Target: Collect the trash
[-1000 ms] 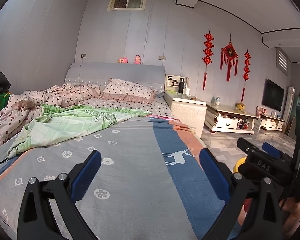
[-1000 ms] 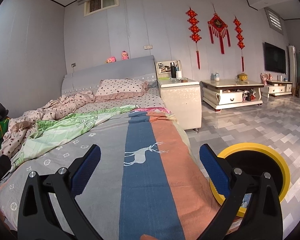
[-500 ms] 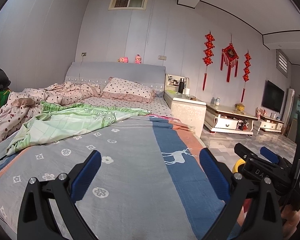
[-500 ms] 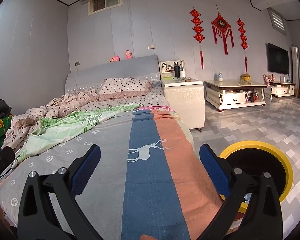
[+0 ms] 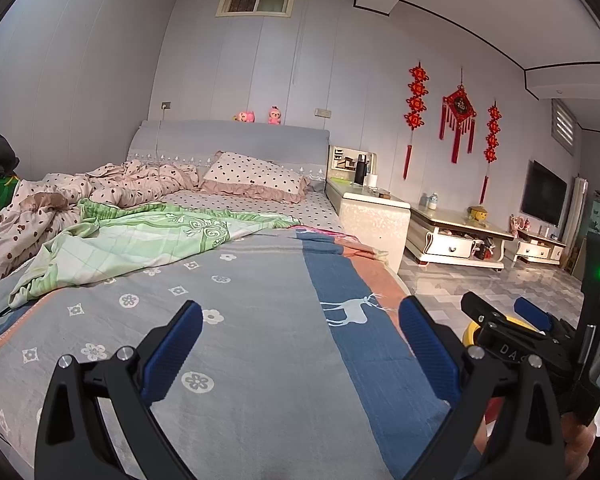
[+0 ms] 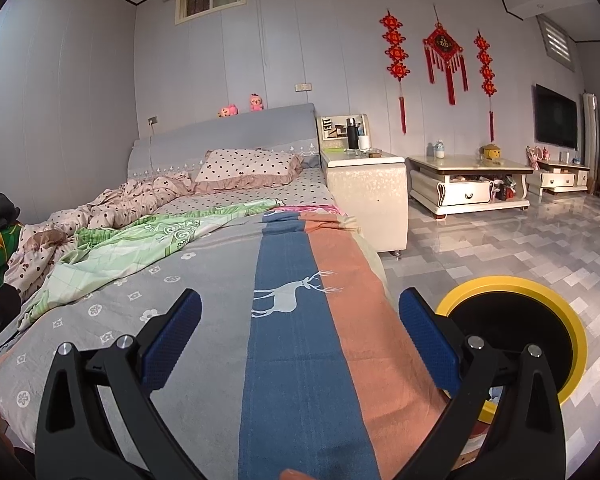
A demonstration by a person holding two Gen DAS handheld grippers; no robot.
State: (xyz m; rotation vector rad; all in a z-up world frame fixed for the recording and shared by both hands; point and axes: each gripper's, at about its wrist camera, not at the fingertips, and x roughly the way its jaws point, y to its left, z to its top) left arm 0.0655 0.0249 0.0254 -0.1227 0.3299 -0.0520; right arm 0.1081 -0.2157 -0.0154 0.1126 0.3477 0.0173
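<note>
My claw pads (image 6: 172, 336) are blue. The blanket (image 6: 300, 340) has grey, blue, orange stripes with a white deer (image 6: 296, 292); the bin rim (image 6: 540, 284) is yellow.

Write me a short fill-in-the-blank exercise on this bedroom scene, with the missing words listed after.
1. The bin on the floor beside the bed has a ____ rim.
2. Both the left gripper and the right gripper are ____.
3. The white animal printed on the blanket's blue stripe is a ____.
4. The pillow has a pattern of ____.

Missing words: yellow; open; deer; dots
</note>
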